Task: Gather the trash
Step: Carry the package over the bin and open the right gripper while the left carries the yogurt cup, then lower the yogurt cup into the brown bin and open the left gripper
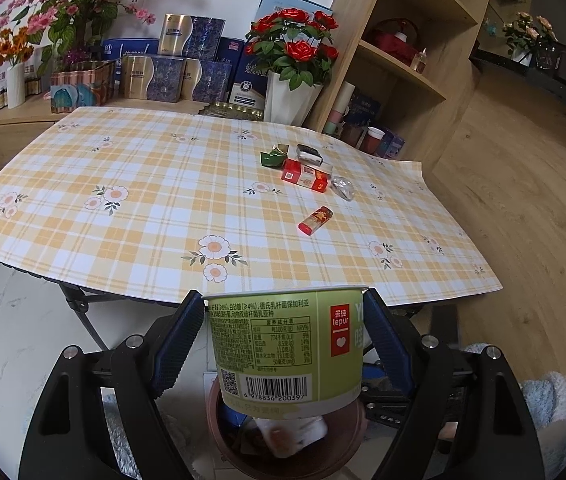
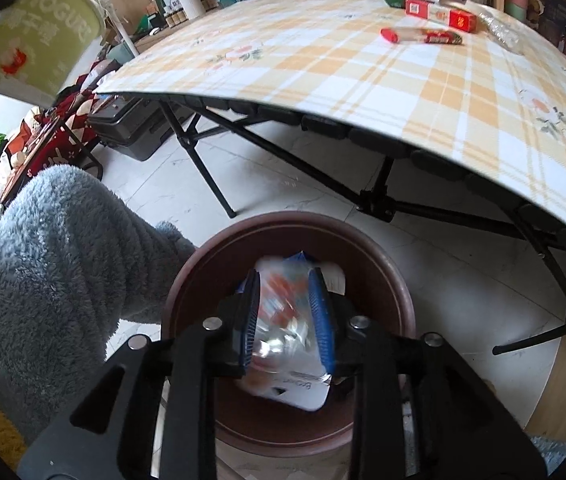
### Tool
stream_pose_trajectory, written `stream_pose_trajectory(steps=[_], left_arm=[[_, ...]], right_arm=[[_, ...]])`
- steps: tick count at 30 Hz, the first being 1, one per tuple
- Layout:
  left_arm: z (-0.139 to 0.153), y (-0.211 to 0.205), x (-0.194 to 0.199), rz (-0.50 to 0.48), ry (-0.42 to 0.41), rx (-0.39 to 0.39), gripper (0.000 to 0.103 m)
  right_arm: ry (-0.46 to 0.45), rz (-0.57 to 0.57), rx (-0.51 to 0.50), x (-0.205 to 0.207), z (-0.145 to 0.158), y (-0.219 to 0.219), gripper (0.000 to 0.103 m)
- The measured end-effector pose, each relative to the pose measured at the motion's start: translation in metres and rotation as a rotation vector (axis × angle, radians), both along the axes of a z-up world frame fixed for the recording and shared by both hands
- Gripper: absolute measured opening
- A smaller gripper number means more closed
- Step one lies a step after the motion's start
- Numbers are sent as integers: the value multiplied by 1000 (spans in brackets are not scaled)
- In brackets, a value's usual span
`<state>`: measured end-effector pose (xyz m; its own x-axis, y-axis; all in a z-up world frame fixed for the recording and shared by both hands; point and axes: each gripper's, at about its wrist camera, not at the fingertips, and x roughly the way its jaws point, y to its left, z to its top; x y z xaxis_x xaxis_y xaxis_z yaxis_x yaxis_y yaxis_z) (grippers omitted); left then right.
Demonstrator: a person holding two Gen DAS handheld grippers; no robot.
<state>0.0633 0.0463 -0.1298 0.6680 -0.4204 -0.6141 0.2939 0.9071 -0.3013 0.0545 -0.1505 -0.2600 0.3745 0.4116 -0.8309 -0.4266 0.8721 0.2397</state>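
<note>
The crinkled clear-and-white plastic snack wrapper, printed with orange and blue, sits blurred between the blue ribbed pads of the right tongs, over the round dark-brown plastic waste bin on the pale marble floor. The pads stand slightly apart; whether they still press the wrapper cannot be told. The left tongs are clamped on a light-green paper yogurt cup, upright, with a white rim, red "lepur" label, nutrition panel and barcode, held above the same bin. Beyond both tongs, on the yellow-checked floral table, lie a red lighter, a red-and-white cigarette pack, a green foil wrapper and crumpled clear plastic. A fluffy grey-blue sleeve lies left of the right tongs.
</note>
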Motion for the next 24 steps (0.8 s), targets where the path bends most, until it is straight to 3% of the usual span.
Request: stream_pose_trajectory(steps=[2,4,5,9,15,24], left_arm=[[-1,2,0,2,0,-3,78],[-2,2,0,3,1,-4,78],[-3,2,0,2,1,-3,78],[-6,-2,0,-9,1,7,78],[-12,-14,-2,-52,-29,55,78],[-50,-48,11,-158,-29,114,79]], right_arm=[[-29,-17,2,-2,9,-3,33],[-78,-41,-9,-6,20,-7,54],[-117,-61,-18,-9,28,-9,70],[-240,-123,-35,-14,55,-19,93],[-405,-304,-88,-18,85,-48,97],[-405,-516,-104,-15,88,-85,97]])
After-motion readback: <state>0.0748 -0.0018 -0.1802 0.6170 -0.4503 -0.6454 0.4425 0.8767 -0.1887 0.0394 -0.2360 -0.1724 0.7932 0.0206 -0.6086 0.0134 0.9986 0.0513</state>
